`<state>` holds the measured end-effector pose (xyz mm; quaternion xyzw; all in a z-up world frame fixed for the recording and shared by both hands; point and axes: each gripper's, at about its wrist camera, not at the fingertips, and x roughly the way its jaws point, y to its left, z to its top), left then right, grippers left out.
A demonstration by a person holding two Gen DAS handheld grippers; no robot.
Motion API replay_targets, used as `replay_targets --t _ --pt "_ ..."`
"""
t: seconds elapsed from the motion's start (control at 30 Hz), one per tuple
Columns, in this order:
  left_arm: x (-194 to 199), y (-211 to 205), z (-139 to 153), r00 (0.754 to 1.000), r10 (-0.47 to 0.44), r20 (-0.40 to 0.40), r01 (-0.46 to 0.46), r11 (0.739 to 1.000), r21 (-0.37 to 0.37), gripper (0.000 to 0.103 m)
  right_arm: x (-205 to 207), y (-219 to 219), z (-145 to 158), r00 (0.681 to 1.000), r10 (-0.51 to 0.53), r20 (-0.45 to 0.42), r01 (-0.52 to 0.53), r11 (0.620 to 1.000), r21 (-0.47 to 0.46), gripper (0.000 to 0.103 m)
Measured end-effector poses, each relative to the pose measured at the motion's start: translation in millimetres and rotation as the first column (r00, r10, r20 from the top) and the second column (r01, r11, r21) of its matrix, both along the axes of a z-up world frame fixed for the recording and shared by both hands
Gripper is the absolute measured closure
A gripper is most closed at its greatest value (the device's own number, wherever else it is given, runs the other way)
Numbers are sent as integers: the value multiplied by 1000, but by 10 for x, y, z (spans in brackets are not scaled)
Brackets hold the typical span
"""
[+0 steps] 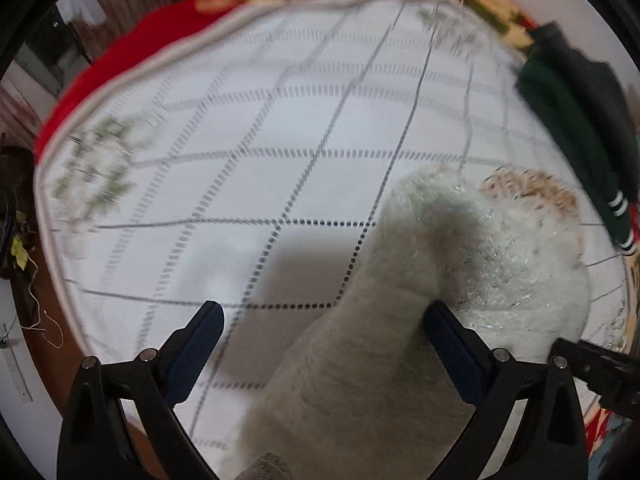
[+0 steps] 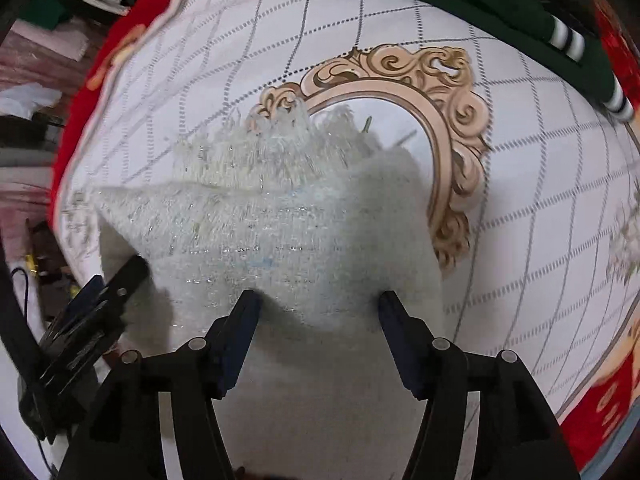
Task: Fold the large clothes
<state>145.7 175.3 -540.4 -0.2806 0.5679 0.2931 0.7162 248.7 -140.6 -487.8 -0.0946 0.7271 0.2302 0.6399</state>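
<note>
A fluffy white sweater with glittery threads [image 1: 420,280] lies on the white quilted bed cover [image 1: 280,120]. In the left wrist view my left gripper [image 1: 324,312] is open, jaws wide apart, and a sleeve-like part of the sweater runs between the fingers, against the right finger [image 1: 452,344]. In the right wrist view the sweater [image 2: 288,232] spreads in front of my right gripper [image 2: 320,300], which is open with its fingertips touching the fabric's near fold. The left gripper [image 2: 116,284] shows at the sweater's left edge.
A dark green garment with white-striped cuffs [image 1: 576,120] [image 2: 500,4] lies at the far right of the bed. A red blanket [image 1: 132,48] borders the cover. A beige ornate frame print [image 2: 444,120] is on the cover. Floor clutter and cables [image 1: 24,248] are at left.
</note>
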Motion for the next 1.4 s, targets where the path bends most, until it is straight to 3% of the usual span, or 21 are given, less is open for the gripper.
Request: replay_targets --t 0.13,0.23,0.37,0.4,0.43,0.5,0.57,0.63,0.73,0.8,0.87,0.97,1.07,1.1,1.13,1.2,1.27,1.33,1.4 --pt "-47 61 -146 999 20 32 -18 999 -42 0 70 107 -210 1000 1 14 0 1000 -29 38" --pt "-135 61 -36 998 45 52 -41 996 -81 0 122 144 -204 1000 24 -17 -25 999 -35 36" --pt "-435 -10 380 993 45 113 -39 998 -59 0 313 -86 21 995 39 -91 -28 993 117 35" --pt "-558 -53 473 990 50 131 -42 997 -62 0 334 -256 93 996 33 -83 -19 986 167 31" --pt "-639 -90 510 989 54 137 -45 997 -69 0 364 -405 121 997 23 -67 -9 981 191 20" --pt "-797 -187 479 992 50 120 -40 996 -84 0 416 -755 72 999 9 -33 -1 972 236 14" --pt "-900 -283 254 998 37 53 -33 995 -91 0 422 -942 -180 997 16 -82 8 958 287 14" --pt "-958 -312 56 998 51 30 -47 991 -128 0 387 -1097 -615 975 20 -219 60 934 353 14" --pt "-1019 -308 -78 997 67 49 -59 987 -149 0 396 -1193 -1151 896 38 -442 220 827 517 14" --pt "-990 -326 -76 997 50 50 -43 991 -123 0 389 -1111 -1280 873 92 -479 234 783 577 14" --pt "-933 -353 -76 999 27 37 -25 998 -66 0 280 -967 -1297 844 164 -511 220 763 608 15" --pt "-922 -316 -80 999 20 29 -19 999 -45 0 -24 -697 -1177 822 253 -510 137 782 609 14" --pt "-990 -198 -108 999 41 35 -39 997 -63 0 -287 -697 -957 759 345 -553 167 717 677 15" --pt "-1015 -163 -127 998 47 43 -44 996 -79 0 -377 -686 -949 756 356 -549 150 723 675 14" --pt "-1043 -140 -140 997 51 54 -46 994 -98 0 -451 -670 -1001 775 337 -535 124 749 651 14" --pt "-1076 -133 -139 996 43 76 -34 993 -117 0 -581 -670 -1307 809 229 -542 124 835 537 10" --pt "-1170 -130 -81 996 59 69 -51 993 -111 0 -609 -660 -1410 819 150 -553 217 812 541 10" --pt "-1335 -122 43 989 129 66 -121 985 -120 0 -604 -671 -1347 831 104 -547 265 790 553 20" --pt "-1620 -125 210 965 230 125 -210 965 -154 0 -621 -727 -1301 842 74 -535 292 772 565 23"
